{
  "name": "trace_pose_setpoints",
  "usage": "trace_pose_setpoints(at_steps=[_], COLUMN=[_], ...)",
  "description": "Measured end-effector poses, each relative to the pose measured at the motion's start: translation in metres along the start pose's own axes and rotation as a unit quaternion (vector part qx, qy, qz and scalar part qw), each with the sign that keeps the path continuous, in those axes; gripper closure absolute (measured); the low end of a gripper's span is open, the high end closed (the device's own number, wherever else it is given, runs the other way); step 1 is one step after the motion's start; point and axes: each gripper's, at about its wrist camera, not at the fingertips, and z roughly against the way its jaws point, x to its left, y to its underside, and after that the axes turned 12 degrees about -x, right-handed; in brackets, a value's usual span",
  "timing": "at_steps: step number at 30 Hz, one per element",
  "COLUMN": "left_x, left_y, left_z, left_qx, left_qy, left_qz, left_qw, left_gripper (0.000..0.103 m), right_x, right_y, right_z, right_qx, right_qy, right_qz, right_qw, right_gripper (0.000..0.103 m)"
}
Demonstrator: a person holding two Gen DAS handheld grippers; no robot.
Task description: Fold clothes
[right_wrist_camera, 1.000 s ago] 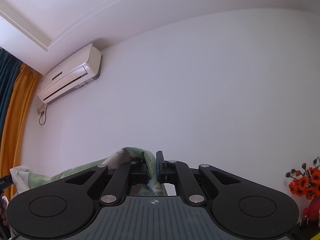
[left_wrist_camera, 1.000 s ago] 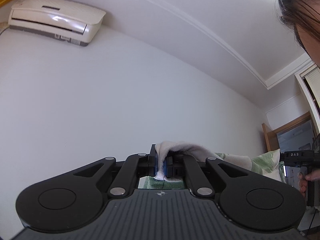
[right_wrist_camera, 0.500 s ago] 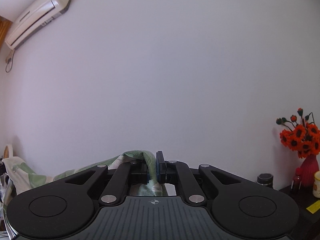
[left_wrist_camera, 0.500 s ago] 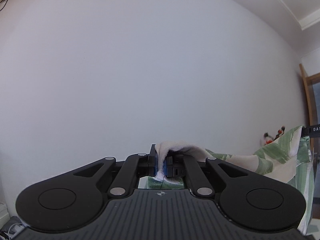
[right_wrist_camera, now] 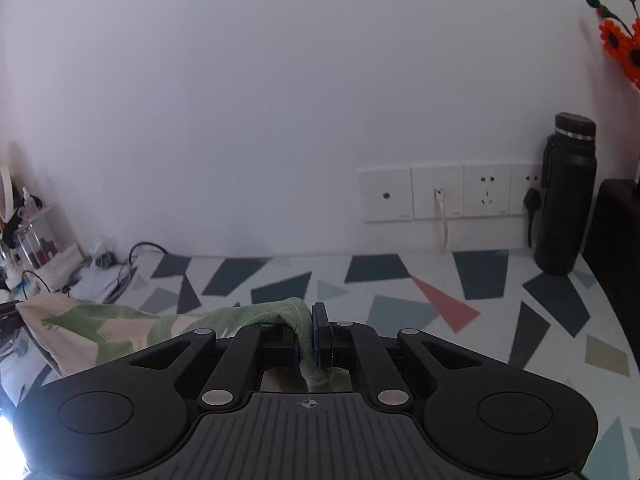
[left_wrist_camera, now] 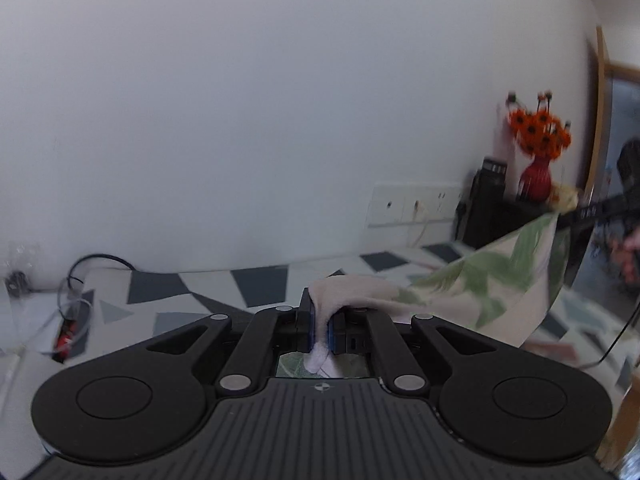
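- Left gripper (left_wrist_camera: 320, 326), at the lower centre of the left wrist view, is clenched on a pale corner of the garment (left_wrist_camera: 476, 292); the cloth goes between the two blue pads and a small tip hangs out below them.
- Right gripper (right_wrist_camera: 312, 338), at the lower centre of the right wrist view, is clenched as well, on a green corner of the same garment (right_wrist_camera: 120, 330) (a cream cloth with a green leaf print).
- From the left gripper the cloth stretches to the right of the frame and rises toward the other gripper (left_wrist_camera: 588, 214), which shows there as a dark, blurred bar at the right edge.
- From the right gripper the cloth runs to the left edge of the frame, and its lower part hangs down there.
- Under the cloth lies the table (right_wrist_camera: 400, 280), covered in white with dark blue, grey and red triangles. I cannot tell if the cloth touches it.
- At the back, on the white wall, there is a row of sockets (right_wrist_camera: 440, 192) with a white cable and a black plug in it.
- At the right of the right wrist view a black bottle (right_wrist_camera: 566, 196) stands upright on the table, just beside the sockets.
- Orange flowers (left_wrist_camera: 538, 130) in a red vase (left_wrist_camera: 536, 178) stand at the right of the left wrist view.
- At the left of both views some black cables (right_wrist_camera: 136, 256) lie near the wall.
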Motion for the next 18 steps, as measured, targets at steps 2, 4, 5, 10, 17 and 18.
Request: trace_pose_setpoints(at_steps=[2, 4, 5, 10, 17, 18], left_x=[0.011, 0.022, 0.029, 0.071, 0.088, 0.087], left_y=[-0.01, -0.017, -0.017, 0.004, 0.052, 0.055], left_z=[-0.024, -0.052, -0.072, -0.168, -0.241, -0.243], left_qx=[0.001, -0.005, -0.004, 0.043, 0.135, 0.141], left_qy=[-0.009, -0.017, -0.026, -0.073, -0.105, -0.104], left_qz=[-0.022, -0.025, -0.023, 0.009, 0.014, 0.012], left_qw=[0.9997, 0.9995, 0.9994, 0.9963, 0.9852, 0.9844], left_gripper=[0.097, 0.097, 0.097, 0.097, 0.097, 0.097], right_x=[-0.013, -0.023, -0.033, -0.053, -0.051, -0.05], right_y=[-0.004, -0.009, -0.011, -0.005, 0.038, 0.043], right_z=[-0.013, -0.037, -0.056, -0.153, -0.252, -0.257], right_qx=[0.004, 0.0, -0.003, 0.005, 0.043, 0.045], right_qy=[0.012, 0.016, 0.018, 0.052, 0.106, 0.11], right_qz=[-0.01, -0.03, -0.038, -0.033, 0.05, 0.061], right_qw=[1.0, 0.999, 0.999, 0.998, 0.992, 0.991], right_gripper=[0.098, 0.098, 0.098, 0.098, 0.098, 0.098])
